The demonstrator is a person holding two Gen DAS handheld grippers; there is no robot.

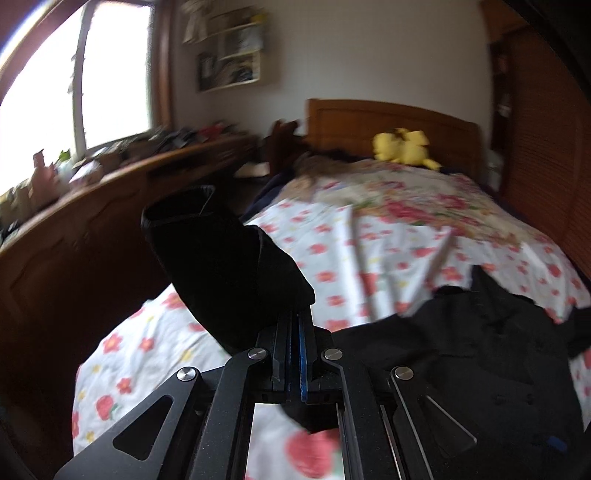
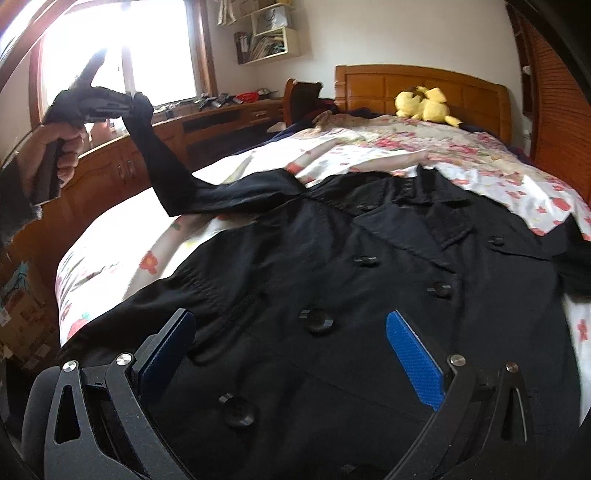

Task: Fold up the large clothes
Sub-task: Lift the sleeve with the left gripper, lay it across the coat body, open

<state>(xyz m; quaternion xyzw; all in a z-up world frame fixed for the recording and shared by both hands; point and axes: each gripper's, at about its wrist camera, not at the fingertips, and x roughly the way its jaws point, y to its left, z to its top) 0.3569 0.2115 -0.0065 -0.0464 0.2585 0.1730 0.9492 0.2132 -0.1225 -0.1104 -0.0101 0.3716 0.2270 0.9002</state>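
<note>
Pinching the black coat's sleeve [image 2: 162, 162] cuff, left gripper [image 1: 295, 321] has its jaws pressed together on the fabric, lifted above the bed's [image 2: 110, 236] left edge. Black coat [image 2: 369, 295] lies spread, buttons up, across the bed's near end. Right gripper [image 2: 291, 350] hangs spread wide over its front, holding nothing. Coat's hem cut off below; left view blurred.

We see a bright window [image 2: 122, 51] above a long wooden dresser [image 2: 221, 122], wall shelves [image 2: 269, 33] on a white wall [image 2: 406, 33], and a bed [image 2: 498, 173] with flowered sheets and a wooden headboard [image 2: 424, 88].
</note>
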